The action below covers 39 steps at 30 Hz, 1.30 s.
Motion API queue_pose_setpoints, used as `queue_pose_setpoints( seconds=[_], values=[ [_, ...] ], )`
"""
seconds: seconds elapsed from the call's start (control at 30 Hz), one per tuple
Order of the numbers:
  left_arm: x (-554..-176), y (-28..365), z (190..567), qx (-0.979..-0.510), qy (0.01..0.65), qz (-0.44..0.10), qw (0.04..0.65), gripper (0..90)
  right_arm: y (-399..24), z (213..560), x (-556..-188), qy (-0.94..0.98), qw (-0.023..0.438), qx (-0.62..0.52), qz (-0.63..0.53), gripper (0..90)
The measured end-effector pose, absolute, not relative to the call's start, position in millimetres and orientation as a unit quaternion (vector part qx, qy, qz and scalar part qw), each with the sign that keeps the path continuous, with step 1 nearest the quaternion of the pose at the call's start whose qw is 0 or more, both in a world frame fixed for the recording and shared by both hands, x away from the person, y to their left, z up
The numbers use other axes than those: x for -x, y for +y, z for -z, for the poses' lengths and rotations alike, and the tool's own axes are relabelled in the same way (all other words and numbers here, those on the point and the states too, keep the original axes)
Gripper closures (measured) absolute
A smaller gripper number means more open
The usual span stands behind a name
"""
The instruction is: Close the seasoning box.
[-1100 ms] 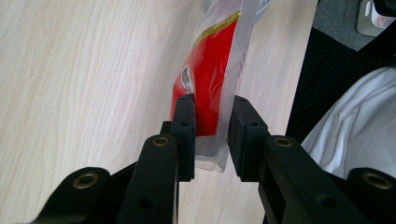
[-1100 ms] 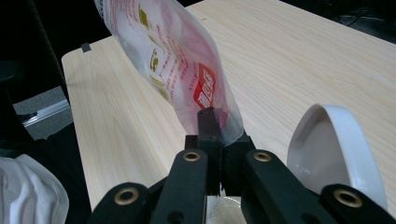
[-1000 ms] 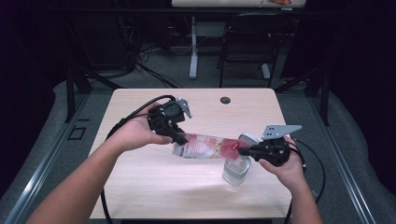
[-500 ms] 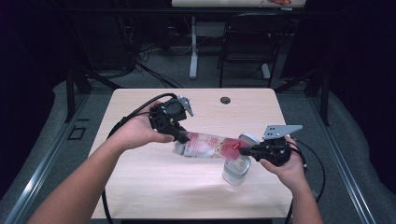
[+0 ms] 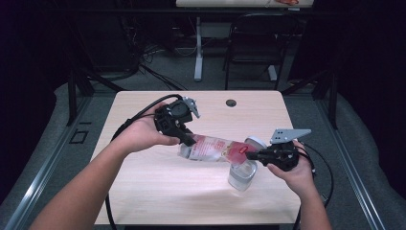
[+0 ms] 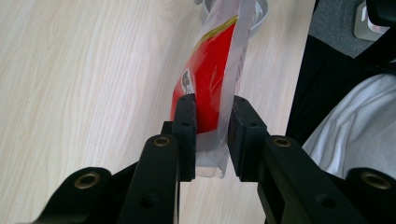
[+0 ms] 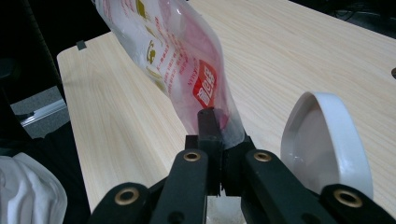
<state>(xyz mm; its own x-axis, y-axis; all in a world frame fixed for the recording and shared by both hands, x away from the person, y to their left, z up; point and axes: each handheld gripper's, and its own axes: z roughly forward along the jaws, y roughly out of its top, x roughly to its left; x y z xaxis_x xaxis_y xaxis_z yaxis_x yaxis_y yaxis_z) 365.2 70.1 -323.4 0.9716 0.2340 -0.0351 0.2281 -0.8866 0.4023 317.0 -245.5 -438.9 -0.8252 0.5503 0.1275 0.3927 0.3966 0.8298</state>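
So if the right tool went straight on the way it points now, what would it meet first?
Probably the left tool. The right tool, shut on one end of the pouch, points along it toward the left tool, which grips the other end. Depth is hard to judge.

Pouch (image 5: 215, 149) spans between left tongs (image 5: 187, 139) and right tongs (image 5: 251, 155), above cup (image 5: 242, 174)

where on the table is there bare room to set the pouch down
Bare wood lies along the table's near edge, left of the clear cup, and along the far edge beside the cable hole. It is crowded mid-table, where both grippers hold the pouch above the cup.
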Motion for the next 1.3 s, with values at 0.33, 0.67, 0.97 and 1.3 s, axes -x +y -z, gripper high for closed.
queue_pose_setpoints(
  seconds=[0.33,0.67,0.97,1.3],
  values=[
    [-366.7,68.7,322.1,-0.971,0.119,-0.005,0.206,75.0,-246.0,438.5,-316.2,0.831,0.085,-0.287,-0.468,89.5],
    [-366.7,65.6,319.8,-0.972,0.114,-0.006,0.207,75.7,-248.3,437.8,-314.7,0.831,0.08,-0.289,-0.468,89.5],
    [-366.6,64.1,318.3,-0.971,0.113,-0.005,0.21,75.9,-249.3,436.7,-313.9,0.834,0.08,-0.287,-0.464,89.3],
    [-367.1,61.8,316.3,-0.971,0.111,-0.007,0.212,75.9,-250.7,435.9,-312.8,0.834,0.079,-0.288,-0.464,89.1]
  ],
)
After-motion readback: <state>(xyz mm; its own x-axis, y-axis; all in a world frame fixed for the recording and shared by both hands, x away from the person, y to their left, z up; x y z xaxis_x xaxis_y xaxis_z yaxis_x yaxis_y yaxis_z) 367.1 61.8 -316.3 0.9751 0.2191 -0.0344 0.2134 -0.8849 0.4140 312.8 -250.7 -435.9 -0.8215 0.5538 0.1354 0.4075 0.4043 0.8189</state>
